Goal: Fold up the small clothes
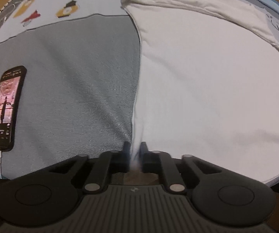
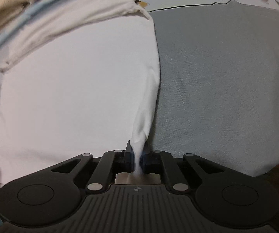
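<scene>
A white garment (image 1: 207,77) lies spread on a grey cloth surface (image 1: 77,81). My left gripper (image 1: 135,147) is shut on the garment's near left corner, the fabric pinched between its jaws. In the right wrist view the same white garment (image 2: 77,81) fills the left half, with a folded band along its far edge. My right gripper (image 2: 138,149) is shut on the garment's near right corner, which rises in a twisted peak into the jaws.
A black phone (image 1: 6,106) with a lit screen and a white cable lies on the grey cloth at the left. A patterned light sheet (image 1: 48,7) lies beyond the grey cloth (image 2: 227,81). A blue edge (image 2: 23,21) runs behind the garment.
</scene>
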### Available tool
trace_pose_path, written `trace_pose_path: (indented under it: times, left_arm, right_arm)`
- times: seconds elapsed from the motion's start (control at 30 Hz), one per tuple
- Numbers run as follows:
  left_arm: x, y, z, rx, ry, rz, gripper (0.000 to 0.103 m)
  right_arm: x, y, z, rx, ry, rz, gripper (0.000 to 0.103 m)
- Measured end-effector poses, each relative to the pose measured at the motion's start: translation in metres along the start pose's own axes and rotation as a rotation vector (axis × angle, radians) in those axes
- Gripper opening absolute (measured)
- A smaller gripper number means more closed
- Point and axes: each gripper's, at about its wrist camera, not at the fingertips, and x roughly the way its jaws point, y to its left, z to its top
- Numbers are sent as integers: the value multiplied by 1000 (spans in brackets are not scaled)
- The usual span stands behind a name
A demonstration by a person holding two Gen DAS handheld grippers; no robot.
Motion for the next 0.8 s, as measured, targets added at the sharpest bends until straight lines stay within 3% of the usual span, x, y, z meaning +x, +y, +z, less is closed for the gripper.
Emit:
trace_pose_path:
  times: [0.27, 0.8]
  left_arm:
    - [-35, -1, -14, 36, -99, -10, 5]
    - [-73, 1, -41, 30, -147, -36, 4]
  right_arm:
    - [-28, 1, -4, 32, -73, 40, 7]
    - [-77, 2, -11, -3, -99, 92, 7]
